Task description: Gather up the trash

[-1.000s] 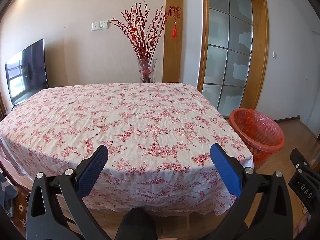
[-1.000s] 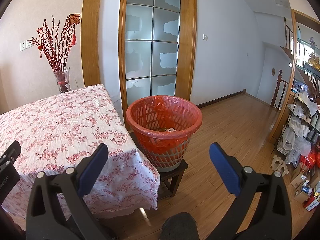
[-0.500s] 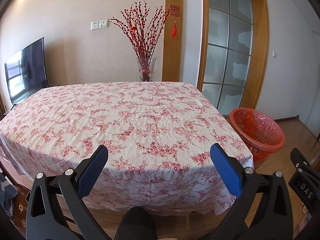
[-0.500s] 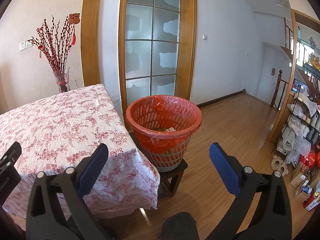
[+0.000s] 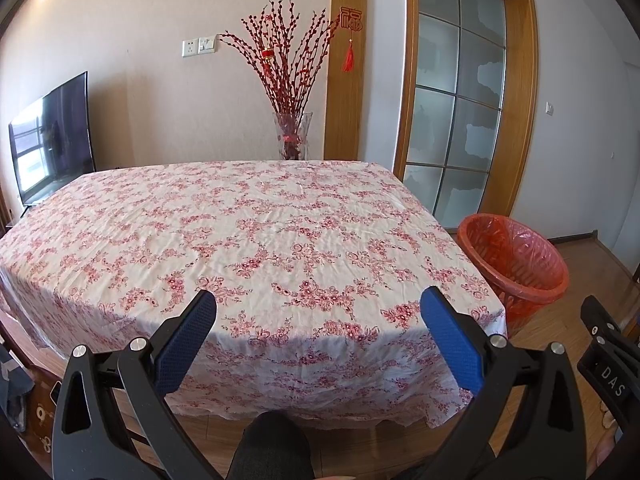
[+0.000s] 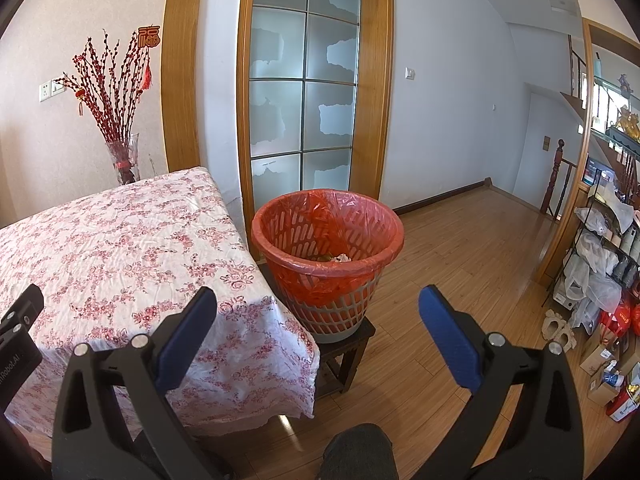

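A red-lined wastebasket (image 6: pixel 327 256) stands on a small dark stool (image 6: pixel 344 344) beside the table's right end; some crumpled trash (image 6: pixel 338 257) lies inside it. It also shows in the left wrist view (image 5: pixel 514 260). My left gripper (image 5: pixel 318 308) is open and empty, held before the near edge of the table with the floral cloth (image 5: pixel 240 240). My right gripper (image 6: pixel 318 306) is open and empty, held low in front of the basket. I see no loose trash on the cloth.
A glass vase of red branches (image 5: pixel 292 136) stands behind the table's far edge. A TV (image 5: pixel 52 136) is at the left. A glazed door (image 6: pixel 304 112) is behind the basket. Shelves with bags and boxes (image 6: pixel 600 280) line the right. Wooden floor (image 6: pixel 460 264) lies beyond the basket.
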Demonstrator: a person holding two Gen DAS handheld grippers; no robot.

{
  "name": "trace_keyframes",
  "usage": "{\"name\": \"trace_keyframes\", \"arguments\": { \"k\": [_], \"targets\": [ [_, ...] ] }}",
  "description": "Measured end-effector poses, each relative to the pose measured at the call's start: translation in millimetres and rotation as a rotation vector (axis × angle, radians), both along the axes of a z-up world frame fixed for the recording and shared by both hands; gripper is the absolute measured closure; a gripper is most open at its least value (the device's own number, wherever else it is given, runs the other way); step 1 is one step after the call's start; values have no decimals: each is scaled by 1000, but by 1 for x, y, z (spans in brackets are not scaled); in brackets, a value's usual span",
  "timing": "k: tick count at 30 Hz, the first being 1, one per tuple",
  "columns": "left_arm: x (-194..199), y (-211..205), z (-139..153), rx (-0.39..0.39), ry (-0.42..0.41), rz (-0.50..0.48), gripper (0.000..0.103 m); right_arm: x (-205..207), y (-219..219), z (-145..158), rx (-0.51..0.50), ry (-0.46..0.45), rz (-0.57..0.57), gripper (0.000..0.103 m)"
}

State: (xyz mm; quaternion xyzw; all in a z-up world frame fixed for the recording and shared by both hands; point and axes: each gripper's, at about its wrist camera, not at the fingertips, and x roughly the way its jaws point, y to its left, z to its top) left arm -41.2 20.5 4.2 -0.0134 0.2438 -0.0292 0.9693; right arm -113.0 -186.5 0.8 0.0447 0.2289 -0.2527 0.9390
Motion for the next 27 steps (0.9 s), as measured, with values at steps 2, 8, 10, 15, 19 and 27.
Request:
{"name": "trace_keyframes", "arguments": {
  "k": [2, 8, 10, 15, 19, 27],
  "targets": [
    [-1, 0, -1, 0, 0, -1, 3, 0, 0, 0, 0, 0, 0, 4],
    [-1, 0, -1, -1, 1, 0, 3, 0, 0, 0, 0, 0, 0, 4],
    [0, 0, -1, -2, 2, -1, 3, 0, 0, 0, 0, 0, 0, 4],
    [0, 1, -1, -1, 3, -1, 3, 0, 0, 0, 0, 0, 0, 4],
    [0, 0, -1, -2, 3, -1, 3, 0, 0, 0, 0, 0, 0, 4],
    [0, 0, -2, -1, 3, -1, 3, 0, 0, 1, 0, 0, 1, 4]
  ]
}}
